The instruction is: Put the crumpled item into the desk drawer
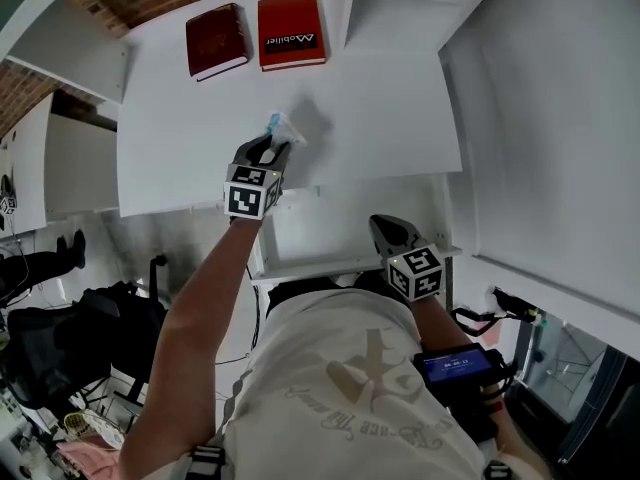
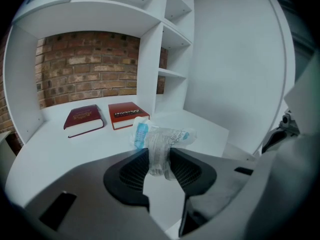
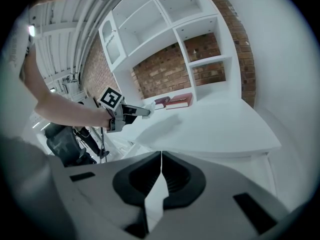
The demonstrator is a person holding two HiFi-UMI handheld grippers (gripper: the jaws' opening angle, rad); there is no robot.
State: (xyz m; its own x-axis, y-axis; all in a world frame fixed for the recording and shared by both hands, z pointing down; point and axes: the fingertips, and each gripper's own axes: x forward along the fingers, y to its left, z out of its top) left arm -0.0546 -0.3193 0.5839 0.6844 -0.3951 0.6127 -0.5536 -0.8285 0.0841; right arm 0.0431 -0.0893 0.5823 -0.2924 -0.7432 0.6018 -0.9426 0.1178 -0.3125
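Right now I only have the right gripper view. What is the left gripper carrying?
Observer: A crumpled clear plastic item with a blue label, pinched between the pads of the left gripper.
Operator: Where is the drawer?
Observer: The head view shows the drawer pulled out under the near edge of the desk, with the right gripper at its front.
Operator: Is the item over it?
Observer: Not yet. Seen from above, the item hangs over the desk, beyond the drawer.

"Mobilier" in white on the black band across the red book (image 1: 291,31)
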